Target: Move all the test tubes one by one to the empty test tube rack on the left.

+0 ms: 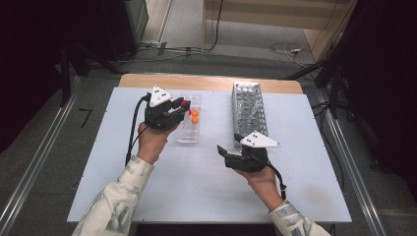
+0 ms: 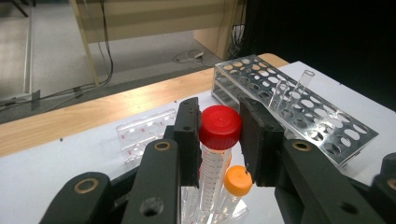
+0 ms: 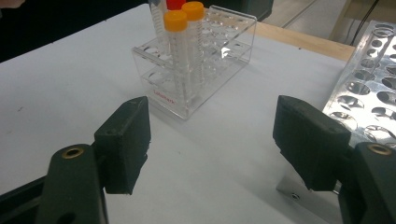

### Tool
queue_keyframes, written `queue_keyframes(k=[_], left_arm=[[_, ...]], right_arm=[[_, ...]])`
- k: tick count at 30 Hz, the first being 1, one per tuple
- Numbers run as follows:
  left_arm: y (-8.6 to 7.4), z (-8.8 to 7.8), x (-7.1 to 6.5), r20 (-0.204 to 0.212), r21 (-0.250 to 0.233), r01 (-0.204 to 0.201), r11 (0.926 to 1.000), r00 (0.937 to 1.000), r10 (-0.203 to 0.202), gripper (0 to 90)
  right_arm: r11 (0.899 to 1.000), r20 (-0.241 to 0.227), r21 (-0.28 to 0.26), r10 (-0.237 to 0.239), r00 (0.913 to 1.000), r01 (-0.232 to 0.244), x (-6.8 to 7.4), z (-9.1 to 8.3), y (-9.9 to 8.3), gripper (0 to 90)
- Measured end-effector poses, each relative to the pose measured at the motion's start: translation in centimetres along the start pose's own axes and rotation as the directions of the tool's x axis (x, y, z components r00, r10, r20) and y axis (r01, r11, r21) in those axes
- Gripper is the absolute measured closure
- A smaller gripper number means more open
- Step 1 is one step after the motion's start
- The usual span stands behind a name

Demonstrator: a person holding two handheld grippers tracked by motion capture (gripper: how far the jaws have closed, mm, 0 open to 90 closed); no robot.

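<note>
Left claw [image 2: 219, 140] grips the red-capped tube [image 2: 219, 128]; lift straight, clearing the orange-capped tube [image 2: 236, 183]. Right claw [image 3: 212, 140] stands released.

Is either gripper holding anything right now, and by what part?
The left gripper clamps the red-capped tube just below its cap. The right gripper holds nothing; its jaws stand open.

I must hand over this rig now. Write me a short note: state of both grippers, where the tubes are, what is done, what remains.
Left gripper: shut on the red-capped tube, above the clear rack.
Right gripper: open, empty, over the table beside the metal rack.
Two orange-capped tubes stand in the clear rack.
Done: red-capped tube gripped.
Left, probably: carry it to its next place; whether it is going in or out I cannot tell.
</note>
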State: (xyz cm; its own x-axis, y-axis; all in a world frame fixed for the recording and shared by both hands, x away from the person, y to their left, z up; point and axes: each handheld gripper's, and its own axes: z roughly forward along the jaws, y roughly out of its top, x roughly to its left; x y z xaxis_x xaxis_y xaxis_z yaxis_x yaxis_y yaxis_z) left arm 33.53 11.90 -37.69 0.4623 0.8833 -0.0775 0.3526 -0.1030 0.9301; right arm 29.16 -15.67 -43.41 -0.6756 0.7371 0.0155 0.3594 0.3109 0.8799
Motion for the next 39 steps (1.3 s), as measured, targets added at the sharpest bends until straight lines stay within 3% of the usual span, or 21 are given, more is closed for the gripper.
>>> queue_keyframes(k=[15,25,29,31,39], left_arm=[[-3.1,1.5,0.0,-0.014,0.05,-0.003,0.9988,0.9999,0.004,69.7],[-3.6,1.8,-0.3,-0.006,0.046,0.002,0.9989,1.0,-0.002,63.5],[-3.6,1.5,-0.2,-0.003,0.04,0.009,0.9992,1.0,-0.009,58.4],[-3.5,1.0,-0.2,0.005,0.028,0.032,0.9991,0.9995,-0.032,54.0],[-3.4,-0.2,-0.2,0.002,0.039,0.07,0.9968,0.9975,-0.07,28.4]], right_arm=[[1.0,0.0,0.018,0.003,1.0,-0.003,0.1,0.3,-0.3,26.3],[1.0,0.0,0.017,0.004,1.0,-0.004,0.2,0.3,-0.3,26.3],[1.0,0.003,0.009,0.007,1.0,-0.007,0.0,0.1,-0.2,26.3],[1.0,0.011,0.001,0.012,0.9999,-0.012,-0.3,-0.1,-0.1,26.4],[0.999,0.079,-0.027,0.047,0.9958,-0.045,-2.2,-0.7,0.2,27.6]])
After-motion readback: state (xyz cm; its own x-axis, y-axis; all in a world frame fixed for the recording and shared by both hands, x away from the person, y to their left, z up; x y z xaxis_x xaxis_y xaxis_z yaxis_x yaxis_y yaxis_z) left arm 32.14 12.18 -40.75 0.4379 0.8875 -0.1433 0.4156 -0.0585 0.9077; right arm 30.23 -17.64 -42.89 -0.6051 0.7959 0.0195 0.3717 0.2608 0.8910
